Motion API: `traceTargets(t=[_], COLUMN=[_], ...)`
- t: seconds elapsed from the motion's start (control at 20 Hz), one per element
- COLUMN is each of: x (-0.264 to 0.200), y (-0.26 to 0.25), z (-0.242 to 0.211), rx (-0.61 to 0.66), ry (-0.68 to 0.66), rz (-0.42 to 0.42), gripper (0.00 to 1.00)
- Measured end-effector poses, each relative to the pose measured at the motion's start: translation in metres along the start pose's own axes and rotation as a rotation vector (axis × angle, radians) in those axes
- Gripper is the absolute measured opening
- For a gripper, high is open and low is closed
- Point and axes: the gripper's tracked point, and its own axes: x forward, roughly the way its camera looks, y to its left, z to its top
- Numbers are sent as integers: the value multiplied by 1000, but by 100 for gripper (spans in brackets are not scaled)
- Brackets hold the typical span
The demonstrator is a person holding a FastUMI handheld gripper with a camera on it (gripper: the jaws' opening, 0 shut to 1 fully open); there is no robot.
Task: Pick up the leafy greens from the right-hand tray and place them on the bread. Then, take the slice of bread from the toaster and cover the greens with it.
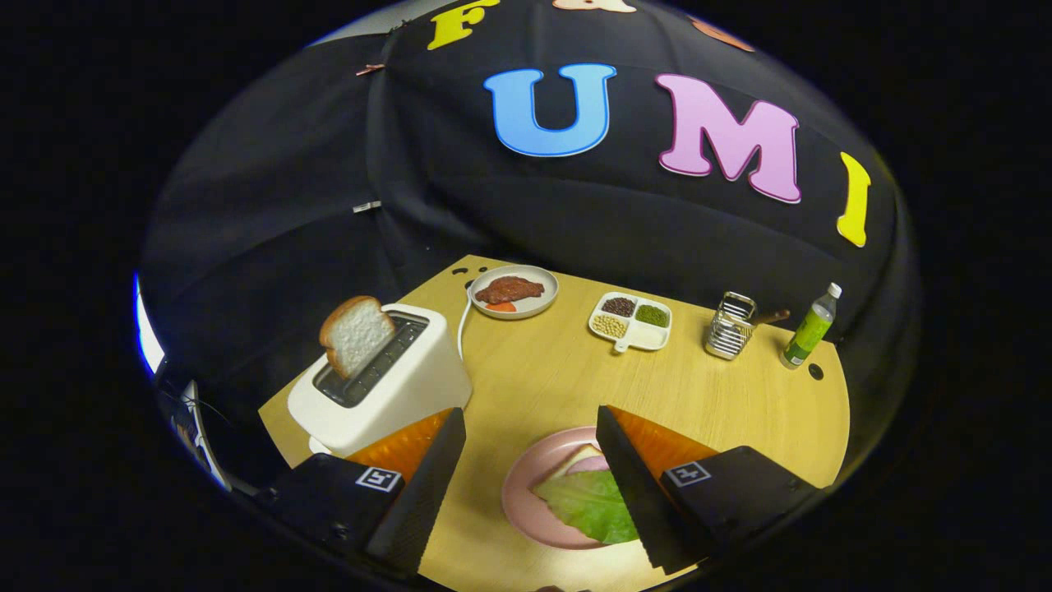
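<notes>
On the desk [542, 378]: the leafy greens [588, 506] lie on bread [579, 460] on the pink plate [526, 493].
Left of plate: toaster [382, 382] with an upright bread slice [355, 333].
Next step, likely: approach the slice from above and pinch it across its faces.
Tool [526, 485]: fingers wide apart, holding nothing.

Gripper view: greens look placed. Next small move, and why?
Probably swing the open, empty gripper toward the toaster: the leaf already lies on the bread on the pink plate, and the bread slice stands untouched in the slot.
</notes>
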Motion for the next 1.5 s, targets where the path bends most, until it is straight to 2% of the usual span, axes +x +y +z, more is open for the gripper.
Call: traceTargets(t=[0.25, 0.5, 0.75, 1.1, 1.3, 1.5], x=[7, 21, 38, 80, 106, 119], y=[63, 122, 165, 193, 186, 182], z=[36, 41, 45, 38, 32, 35], rx=[-20, -48, -95, -88, -37, -47], ry=[-40, -18, -9, 36, 83, 81], rz=[116, 203, 254, 249, 201, 166], gripper=[100, 100, 100, 100, 100, 98])
